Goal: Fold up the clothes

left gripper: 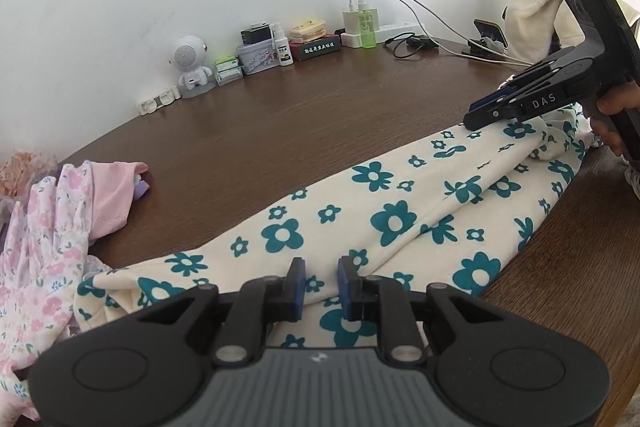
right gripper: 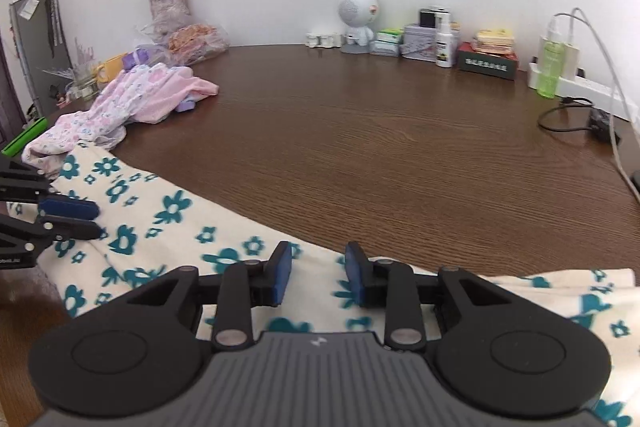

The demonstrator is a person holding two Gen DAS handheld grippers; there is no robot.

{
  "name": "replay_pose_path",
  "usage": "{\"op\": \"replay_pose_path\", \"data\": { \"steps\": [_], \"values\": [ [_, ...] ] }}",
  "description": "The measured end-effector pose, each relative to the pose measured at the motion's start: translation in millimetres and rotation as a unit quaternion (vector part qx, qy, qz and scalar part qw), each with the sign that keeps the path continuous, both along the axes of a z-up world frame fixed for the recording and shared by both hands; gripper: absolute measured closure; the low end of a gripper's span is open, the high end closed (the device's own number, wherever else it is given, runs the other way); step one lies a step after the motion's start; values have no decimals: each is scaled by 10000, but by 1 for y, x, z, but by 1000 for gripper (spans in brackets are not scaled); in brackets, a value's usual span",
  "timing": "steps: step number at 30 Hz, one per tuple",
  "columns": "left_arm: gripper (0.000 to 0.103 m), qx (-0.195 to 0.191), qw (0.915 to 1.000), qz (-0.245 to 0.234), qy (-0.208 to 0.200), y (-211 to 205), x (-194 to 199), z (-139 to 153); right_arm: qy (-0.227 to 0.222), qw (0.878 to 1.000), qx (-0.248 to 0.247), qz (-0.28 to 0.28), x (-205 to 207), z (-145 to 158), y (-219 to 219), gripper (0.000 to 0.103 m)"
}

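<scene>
A cream garment with teal flowers (left gripper: 400,219) lies stretched along the near edge of the brown table (left gripper: 280,131). My left gripper (left gripper: 322,287) sits low on its left end, jaws narrow, with a raised fold of the cloth pinched between the blue pads. In the right wrist view that gripper (right gripper: 86,219) shows at the left edge on the garment (right gripper: 168,227). My right gripper (right gripper: 318,275) is at the garment's far edge, pads close on either side of the cloth. From the left wrist view it (left gripper: 476,117) appears with its tips closed onto the cloth, a hand (left gripper: 616,103) on its handle.
A heap of pink flowered clothes (left gripper: 48,227) lies at the table's left. Along the wall stand a white robot-shaped speaker (left gripper: 191,65), small boxes, a green bottle (left gripper: 367,25), chargers and cables (left gripper: 420,43). A vase of dried flowers (right gripper: 168,7) stands in the far left corner.
</scene>
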State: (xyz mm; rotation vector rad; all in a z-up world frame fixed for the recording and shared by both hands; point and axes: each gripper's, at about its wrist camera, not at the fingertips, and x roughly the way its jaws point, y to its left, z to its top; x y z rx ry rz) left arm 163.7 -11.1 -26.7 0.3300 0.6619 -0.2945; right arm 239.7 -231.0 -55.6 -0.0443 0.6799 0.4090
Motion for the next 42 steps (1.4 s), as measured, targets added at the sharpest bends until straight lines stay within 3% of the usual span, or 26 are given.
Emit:
{"op": "replay_pose_path", "data": {
  "steps": [1, 5, 8, 12, 17, 23, 32, 34, 36, 38, 40, 42],
  "values": [
    [86, -18, 10000, 9, -1, 0, 0, 0, -17, 9999, -26, -104, -1, 1, -9, 81],
    [85, -41, 10000, 85, -6, -1, 0, 1, -178, 9984, 43, -526, -15, 9, -34, 79],
    [85, 88, 9998, 146, -79, -7, -1, 1, -460, 9981, 239, -323, -40, 22, -23, 75],
    [84, -64, 9996, 255, -70, -2, -2, 0, -627, 9974, -343, -115, -66, 13, 2, 71],
    [81, -243, 9990, 373, -60, 4, -4, 0, -731, 9949, -505, -472, -81, 7, -31, 71],
    [81, -294, 9985, 440, -103, 5, -6, -1, -378, 9889, -350, -1392, -83, 1, -94, 71],
    [80, -469, 9970, 609, -115, 7, -6, 6, -56, 9836, -117, -1798, -79, 2, -103, 67],
    [73, -548, 9957, 700, -271, 8, -12, 15, -331, 9811, 144, -1902, -91, 11, -100, 66],
    [58, -636, 9936, 762, -547, 9, -23, 29, -573, 9786, 574, -1890, -107, 23, -93, 55],
    [32, -736, 9899, 908, -801, 12, -35, 39, -716, 9748, 956, -1885, -121, 33, -84, 25],
    [14, -882, 9856, 1128, -898, 17, -47, 43, -780, 9762, 890, -1819, -129, 39, -67, 17],
    [11, -1028, 9806, 1346, -986, 22, -59, 47, -758, 9799, 626, -1734, -134, 44, -49, 6]
  ]
}}
